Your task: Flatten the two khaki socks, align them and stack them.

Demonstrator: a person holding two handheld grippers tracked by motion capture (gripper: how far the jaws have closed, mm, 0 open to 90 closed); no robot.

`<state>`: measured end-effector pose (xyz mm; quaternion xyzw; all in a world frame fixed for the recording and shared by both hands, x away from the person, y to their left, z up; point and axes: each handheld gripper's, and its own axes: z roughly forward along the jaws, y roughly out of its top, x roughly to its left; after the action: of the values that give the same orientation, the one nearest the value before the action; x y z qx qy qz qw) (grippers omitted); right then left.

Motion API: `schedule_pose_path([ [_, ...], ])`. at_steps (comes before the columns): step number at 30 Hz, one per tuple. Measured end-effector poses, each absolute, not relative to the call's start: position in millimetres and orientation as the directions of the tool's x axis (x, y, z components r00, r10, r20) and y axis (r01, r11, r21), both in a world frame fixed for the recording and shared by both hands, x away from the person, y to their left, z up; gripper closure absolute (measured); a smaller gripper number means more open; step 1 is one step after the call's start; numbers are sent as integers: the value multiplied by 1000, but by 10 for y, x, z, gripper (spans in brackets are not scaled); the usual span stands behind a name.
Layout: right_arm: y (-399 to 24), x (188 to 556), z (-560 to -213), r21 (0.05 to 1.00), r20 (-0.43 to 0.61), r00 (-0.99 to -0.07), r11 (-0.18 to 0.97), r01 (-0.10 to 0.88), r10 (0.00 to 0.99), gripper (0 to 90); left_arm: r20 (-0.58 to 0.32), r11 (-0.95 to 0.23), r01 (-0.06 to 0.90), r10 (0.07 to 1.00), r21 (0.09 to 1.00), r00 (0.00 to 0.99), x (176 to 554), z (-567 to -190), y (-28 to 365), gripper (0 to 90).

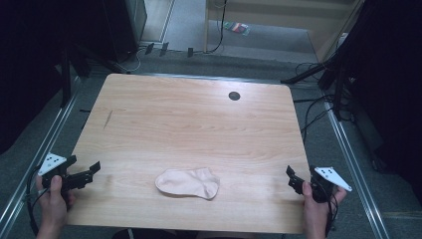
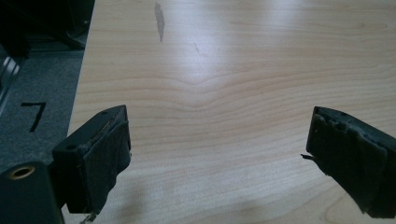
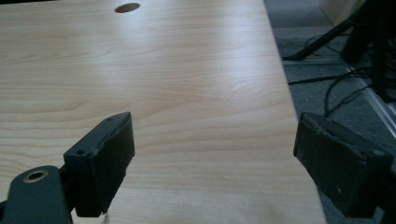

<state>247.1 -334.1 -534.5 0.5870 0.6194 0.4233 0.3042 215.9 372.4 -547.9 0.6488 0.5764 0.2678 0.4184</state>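
Observation:
A pale pink sock lies flat on the wooden table, near its front edge and about midway across. My left gripper is held over the table's front left corner, well to the left of the sock, jaws wide apart with nothing between them. In the left gripper view my left gripper has bare wood between its pads. My right gripper hovers at the table's front right edge, right of the sock. In the right gripper view my right gripper stands open over bare wood and the table's right edge.
A round dark cable hole sits near the table's far edge. A dark scuff mark lies on the left part of the top. Grey floor, metal rails and black cables surround the table; stands and black curtains flank both sides.

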Motion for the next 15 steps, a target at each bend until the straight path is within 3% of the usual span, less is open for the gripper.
schedule_pose_path([
  [15, -3417, 2265, -5466, 861, 168, -152, -70, 503, 974, 122, -161, 33, 528, 967, 848, 198, 2176, -5521, 3718, 70],
])
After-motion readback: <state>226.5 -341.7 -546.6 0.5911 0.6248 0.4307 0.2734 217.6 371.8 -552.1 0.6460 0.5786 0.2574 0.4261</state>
